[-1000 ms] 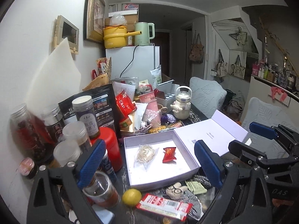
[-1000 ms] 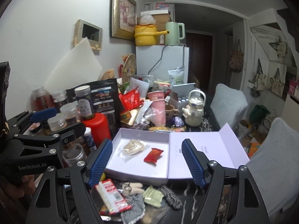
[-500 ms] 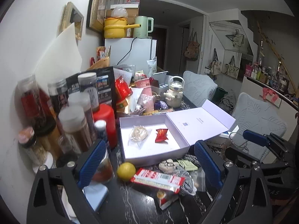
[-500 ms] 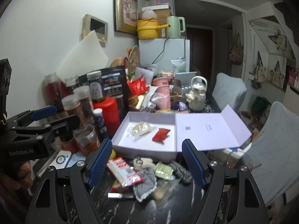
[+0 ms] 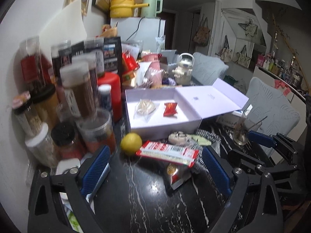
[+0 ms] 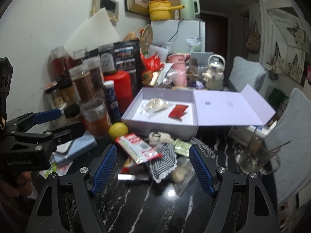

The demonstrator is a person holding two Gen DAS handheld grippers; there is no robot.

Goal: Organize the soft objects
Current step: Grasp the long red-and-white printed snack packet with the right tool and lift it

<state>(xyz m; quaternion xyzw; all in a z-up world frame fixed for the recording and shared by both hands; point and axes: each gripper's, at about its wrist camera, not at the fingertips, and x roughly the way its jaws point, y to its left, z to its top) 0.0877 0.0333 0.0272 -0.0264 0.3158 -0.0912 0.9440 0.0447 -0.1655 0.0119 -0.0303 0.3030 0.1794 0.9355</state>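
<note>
From the left wrist view, the left gripper (image 5: 155,167) is standing wide and empty at the bottom of the frame; the striped cloth (image 5: 206,136) is lying right of centre, just before the open box (image 5: 165,125).

From the right wrist view, the right gripper (image 6: 152,168) is gaping empty, and the cloth (image 6: 165,161) is lying between its fingertips, running lengthwise toward the box (image 6: 161,126). The right hand looks nearer.

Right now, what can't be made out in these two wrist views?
- Jar labels: left wrist view, motion blur.
- Striped cloth: right wrist view, partly under the red-white packet.
- Flat packet: right wrist view, blurred and half covered.
- Clear pouch contents in the white box: too small.
</note>
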